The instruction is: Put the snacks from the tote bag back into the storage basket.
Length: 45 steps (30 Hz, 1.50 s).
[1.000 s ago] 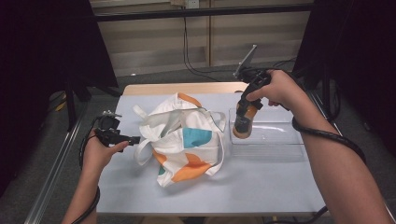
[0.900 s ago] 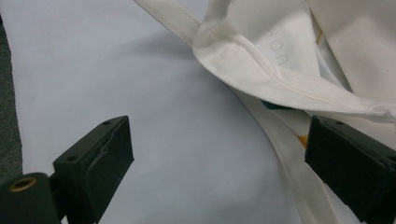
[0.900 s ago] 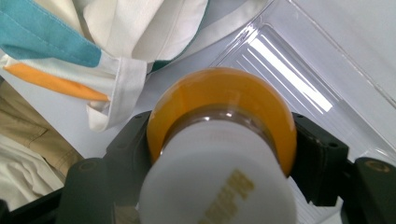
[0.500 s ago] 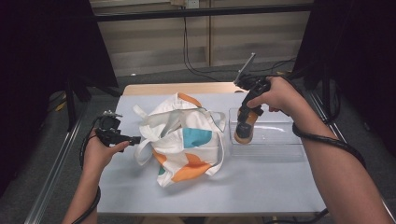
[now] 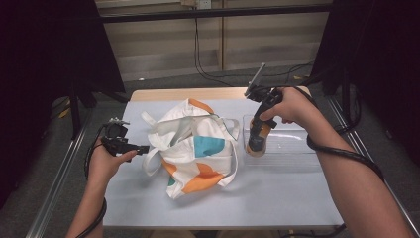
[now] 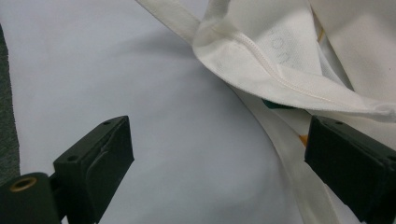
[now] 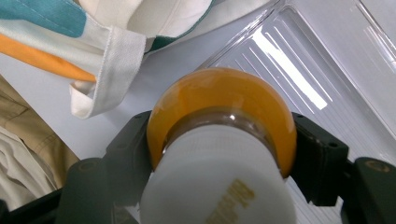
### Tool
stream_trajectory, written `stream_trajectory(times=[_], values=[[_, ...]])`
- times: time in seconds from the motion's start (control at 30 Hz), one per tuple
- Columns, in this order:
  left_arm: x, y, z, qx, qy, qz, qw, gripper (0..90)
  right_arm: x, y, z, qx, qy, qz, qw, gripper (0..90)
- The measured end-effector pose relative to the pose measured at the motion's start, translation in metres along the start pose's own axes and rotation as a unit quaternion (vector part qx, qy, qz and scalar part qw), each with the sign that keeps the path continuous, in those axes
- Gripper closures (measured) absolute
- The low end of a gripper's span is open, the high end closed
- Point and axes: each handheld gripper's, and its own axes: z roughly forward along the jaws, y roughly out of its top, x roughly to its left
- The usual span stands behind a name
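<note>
- Pale surface [image 5: 277, 198] fills the high view's centre: tote bag [image 5: 195, 148] mid-frame, right tool [image 5: 255, 147] lowering an orange bottle [image 5: 257, 136] into the clear tray [image 5: 297, 148].
- Left tool [image 6: 219, 172], jaws wide, flanks the bag's strap [image 6: 289, 168] at lower right.
- Right tool [image 7: 224, 154] clamps the bottle [image 7: 224, 112] at centre.

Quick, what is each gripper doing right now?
Left gripper: open, holding nothing, beside the bag.
Right gripper: shut on the orange bottle.

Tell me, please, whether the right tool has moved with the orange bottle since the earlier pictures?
Yes. The right tool has carried the orange bottle down toward the near-left end of the clear tray.
</note>
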Motion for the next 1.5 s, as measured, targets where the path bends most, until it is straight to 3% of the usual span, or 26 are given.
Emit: stream_trajectory(times=[0.9,1.5], values=[[-0.002,0.000,0.002,-0.001,0.002,0.001,1.0000,7.7,0.000,-0.006,0.014,0.007,-0.003,-0.020,0.9998,30.6],[-0.003,0.001,0.004,0.002,-0.005,0.007,1.0000,7.7,-0.003,-0.010,0.027,0.010,-0.001,-0.018,0.9998,30.5]])
